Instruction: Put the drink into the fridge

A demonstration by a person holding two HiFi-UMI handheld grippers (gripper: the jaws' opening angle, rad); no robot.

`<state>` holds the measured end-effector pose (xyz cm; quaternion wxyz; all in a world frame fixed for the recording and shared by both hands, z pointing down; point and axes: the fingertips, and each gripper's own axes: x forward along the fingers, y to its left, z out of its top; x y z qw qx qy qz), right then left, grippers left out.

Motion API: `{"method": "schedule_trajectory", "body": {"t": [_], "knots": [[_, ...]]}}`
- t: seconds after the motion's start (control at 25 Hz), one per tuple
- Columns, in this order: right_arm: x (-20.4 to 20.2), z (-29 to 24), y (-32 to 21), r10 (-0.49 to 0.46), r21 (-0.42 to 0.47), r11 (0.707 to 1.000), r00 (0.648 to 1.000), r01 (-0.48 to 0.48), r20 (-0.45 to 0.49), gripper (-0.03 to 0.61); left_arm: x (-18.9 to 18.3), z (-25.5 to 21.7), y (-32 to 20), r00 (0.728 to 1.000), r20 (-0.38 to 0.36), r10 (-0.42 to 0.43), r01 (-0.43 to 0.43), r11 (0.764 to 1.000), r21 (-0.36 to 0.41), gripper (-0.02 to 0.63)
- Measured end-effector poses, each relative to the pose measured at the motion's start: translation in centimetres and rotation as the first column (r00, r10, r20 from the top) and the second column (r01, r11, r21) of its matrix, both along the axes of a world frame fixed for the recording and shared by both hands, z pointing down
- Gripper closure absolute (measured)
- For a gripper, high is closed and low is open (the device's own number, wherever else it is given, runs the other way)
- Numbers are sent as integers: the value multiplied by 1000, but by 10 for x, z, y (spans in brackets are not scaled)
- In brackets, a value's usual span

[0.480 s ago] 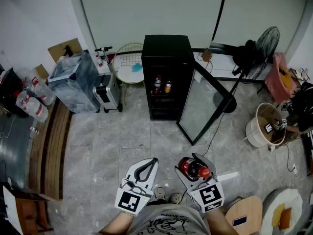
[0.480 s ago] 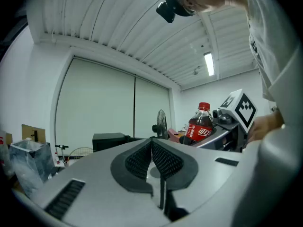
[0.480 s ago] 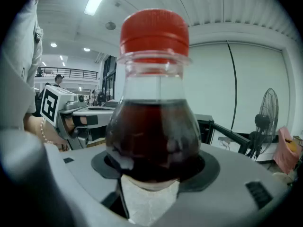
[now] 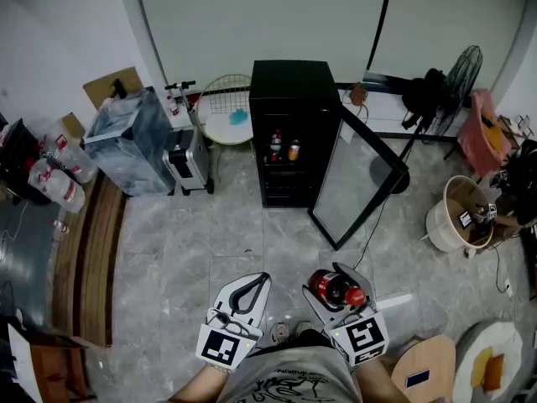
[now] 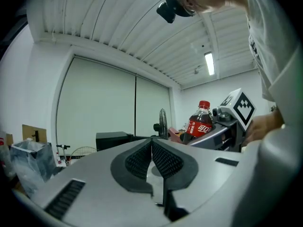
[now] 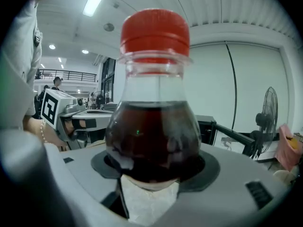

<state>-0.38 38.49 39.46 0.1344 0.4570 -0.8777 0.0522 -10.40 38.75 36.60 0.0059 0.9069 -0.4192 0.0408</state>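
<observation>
A cola bottle (image 4: pixel 334 289) with a red cap and dark drink stands upright between the jaws of my right gripper (image 4: pixel 336 290), which is shut on it. In the right gripper view the cola bottle (image 6: pixel 154 126) fills the middle, its body pressed by the dark pads. My left gripper (image 4: pixel 245 292) is held beside it, shut with nothing between its pads (image 5: pixel 152 157). From the left gripper view the cola bottle (image 5: pixel 200 124) shows at the right. The black fridge (image 4: pixel 295 133) stands ahead on the floor, its glass door (image 4: pixel 357 183) swung open to the right, with two drinks (image 4: pixel 284 149) on a shelf.
A white folding table (image 4: pixel 228 112), a grey suitcase (image 4: pixel 189 162) and a plastic-covered box (image 4: pixel 130 141) stand left of the fridge. A standing fan (image 4: pixel 449 78) and a beige bucket (image 4: pixel 457 217) are at the right. A wooden stool (image 4: pixel 424 372) is near my right side.
The whole scene has slid slightly right and down in the head view. Both grippers keep the same pose, the right one with the bottle in it.
</observation>
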Motion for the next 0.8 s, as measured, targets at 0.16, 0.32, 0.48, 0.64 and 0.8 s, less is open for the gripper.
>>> {"method": "schedule_trajectory", "body": {"t": [0.16,0.32,0.48,0.64,0.8], "knots": [[-5,-1,-3,-12,3,1000,1000,12,-11,270,-5,0,-3,1000,-1,-2,2,1000,-3,592],[-6,-4,-11,-9,6,1000,1000,9,-10,270,-5,-1,-11,1000,0,-3,3,1000,2,592],[-3,-4,-23,-12,14,1000,1000,12,-11,270,-2,-1,-23,1000,4,-5,5,1000,4,592],[4,-5,-41,-8,17,1000,1000,8,-8,270,6,-3,-40,1000,2,2,-2,1000,9,592],[16,-4,-61,-8,20,1000,1000,9,-13,270,19,-4,-62,1000,1,8,-8,1000,15,592]]}}
